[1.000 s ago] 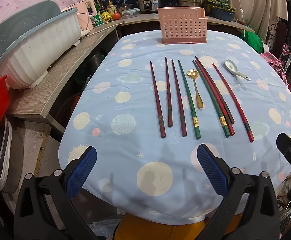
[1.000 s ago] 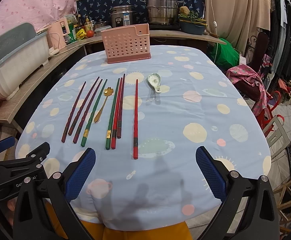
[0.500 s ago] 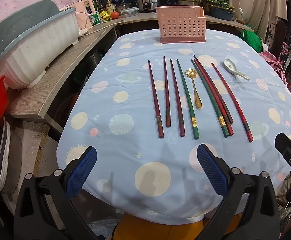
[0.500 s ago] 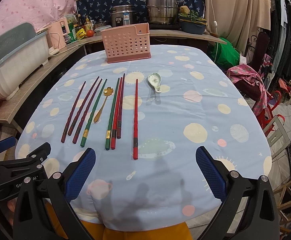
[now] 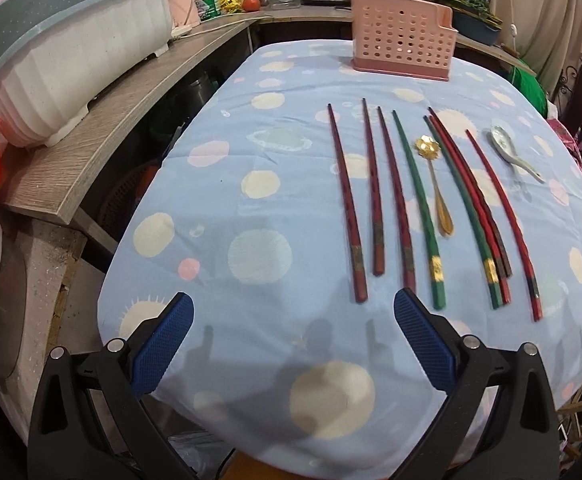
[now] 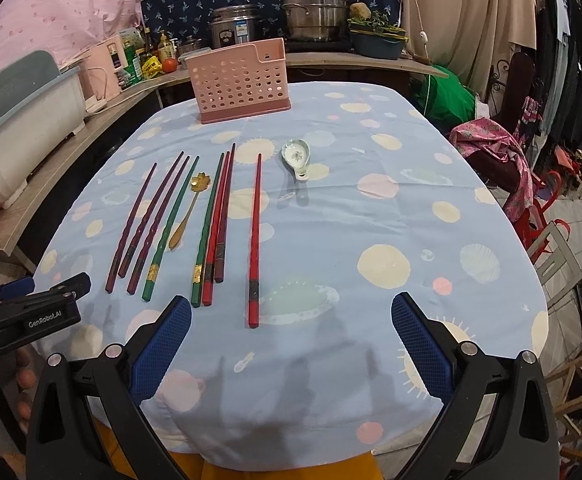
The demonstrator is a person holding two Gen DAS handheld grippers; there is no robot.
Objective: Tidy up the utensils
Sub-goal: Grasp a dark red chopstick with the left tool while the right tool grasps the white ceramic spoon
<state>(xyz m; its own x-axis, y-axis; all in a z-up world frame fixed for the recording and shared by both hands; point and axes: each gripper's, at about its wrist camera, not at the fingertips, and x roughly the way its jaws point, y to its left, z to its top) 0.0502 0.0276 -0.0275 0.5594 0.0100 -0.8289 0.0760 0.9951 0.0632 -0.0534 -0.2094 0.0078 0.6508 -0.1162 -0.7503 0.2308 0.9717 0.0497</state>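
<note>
Kitchen desk (image 5: 219, 184) under a blue spotted cloth, utensils laid out before a pink holder.

The chopsticks (image 5: 419, 204) (image 6: 211, 224) lie in a row, tips toward the pink holder (image 5: 403, 46) (image 6: 239, 84) standing at the far end; a gold spoon (image 5: 437, 184) (image 6: 187, 210) lies among them, and a ceramic spoon (image 5: 511, 152) (image 6: 297, 156) lies just beyond the outermost red stick, all well short of the holder. The left tool (image 5: 291, 344) hovers level at the near edge with its jaws spread wide and empty; since a second ago it has swung left, so the row sits further right in its view. The right tool (image 6: 289, 342), equally wide and empty, has barely shifted.
</note>
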